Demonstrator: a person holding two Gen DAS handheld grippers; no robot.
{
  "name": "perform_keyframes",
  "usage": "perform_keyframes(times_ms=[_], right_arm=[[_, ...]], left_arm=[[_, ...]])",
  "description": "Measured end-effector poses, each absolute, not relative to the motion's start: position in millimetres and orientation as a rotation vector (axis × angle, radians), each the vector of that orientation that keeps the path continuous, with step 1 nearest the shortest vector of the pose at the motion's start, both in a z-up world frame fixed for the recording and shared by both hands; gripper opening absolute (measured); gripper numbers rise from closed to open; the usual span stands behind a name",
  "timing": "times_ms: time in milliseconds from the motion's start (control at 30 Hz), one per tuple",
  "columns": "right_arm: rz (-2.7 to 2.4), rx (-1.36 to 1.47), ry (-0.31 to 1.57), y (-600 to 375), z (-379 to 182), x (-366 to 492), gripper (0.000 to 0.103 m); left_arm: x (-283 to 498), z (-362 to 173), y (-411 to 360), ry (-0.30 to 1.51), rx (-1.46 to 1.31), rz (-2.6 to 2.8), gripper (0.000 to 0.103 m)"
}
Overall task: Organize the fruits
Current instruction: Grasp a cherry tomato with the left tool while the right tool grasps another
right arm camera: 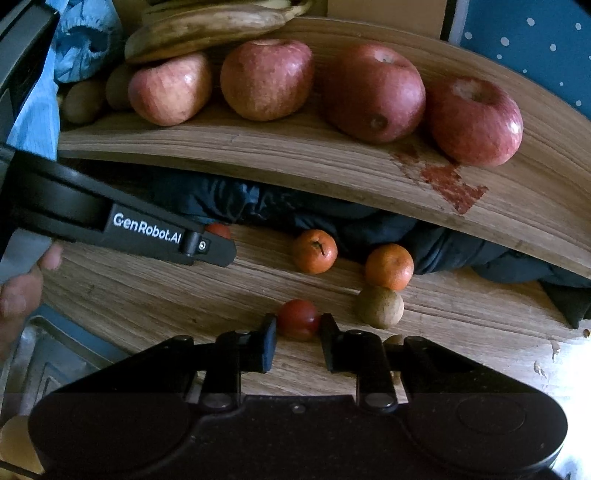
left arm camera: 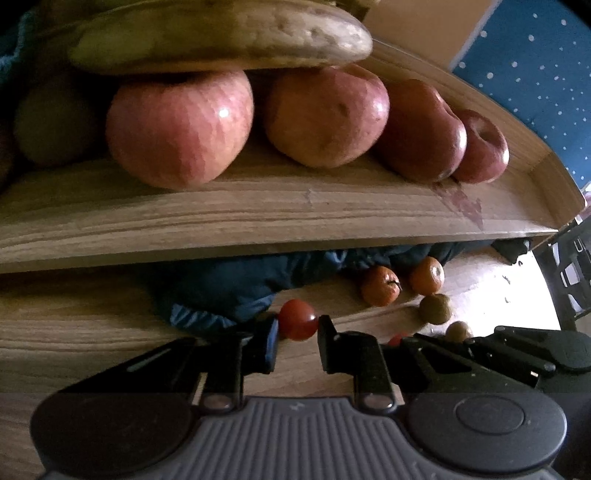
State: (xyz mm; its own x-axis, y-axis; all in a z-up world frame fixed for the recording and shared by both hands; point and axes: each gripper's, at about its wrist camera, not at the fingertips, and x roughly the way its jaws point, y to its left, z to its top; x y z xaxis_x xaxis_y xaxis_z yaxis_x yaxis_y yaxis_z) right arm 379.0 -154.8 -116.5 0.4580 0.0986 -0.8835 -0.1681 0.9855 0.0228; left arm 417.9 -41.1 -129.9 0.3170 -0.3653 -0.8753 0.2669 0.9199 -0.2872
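My left gripper [left arm camera: 297, 325] is shut on a small red tomato [left arm camera: 297, 319], held over the lower wooden surface [left arm camera: 74, 325]. My right gripper [right arm camera: 298, 322] is shut on another small red tomato [right arm camera: 298, 318]. The left gripper also shows in the right wrist view [right arm camera: 207, 247] with its tomato [right arm camera: 218, 230] at the tip. Two oranges [right arm camera: 314, 251] [right arm camera: 388, 266] and a brown kiwi [right arm camera: 379, 307] lie on the lower surface. Several red apples [right arm camera: 266, 79] sit in a row on the upper wooden shelf [right arm camera: 295, 155], with bananas [right arm camera: 207, 26] above them.
Dark blue cloth [right arm camera: 280, 206] lies under the upper shelf behind the oranges. A second kiwi [left arm camera: 458, 331] lies near the right gripper. Brown kiwis [right arm camera: 83, 99] sit at the shelf's left end. A red stain [right arm camera: 452, 186] marks the shelf. A blue dotted wall [right arm camera: 535, 48] is at the right.
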Motion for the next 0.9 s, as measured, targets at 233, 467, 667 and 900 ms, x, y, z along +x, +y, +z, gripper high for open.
perform_keyframes(times_ms=[233,467,667,900], right_arm=[[0.172,-0.066,1.083,-156.8,-112.8,375.7,0.026],[0.176,-0.055,1.070,-160.9,-106.4,368.5,0.026],[0.174,-0.055,1.044,-164.1,-98.8,354.1,0.026],[0.180,-0.066,1.011,-159.8,-80.2,330.5,0.026]], left_arm=[[406.0,-128.0,-46.2,1.188,-0.073,-0.458,0.024],[392.3,-120.5,-50.5,1.190,-0.065,-0.482,0.024],[381.4,-105.9,-50.1,1.170,-0.055,-0.495,0.024],[361.3,-88.7,-46.9,1.144,-0.065,-0.490,0.024]])
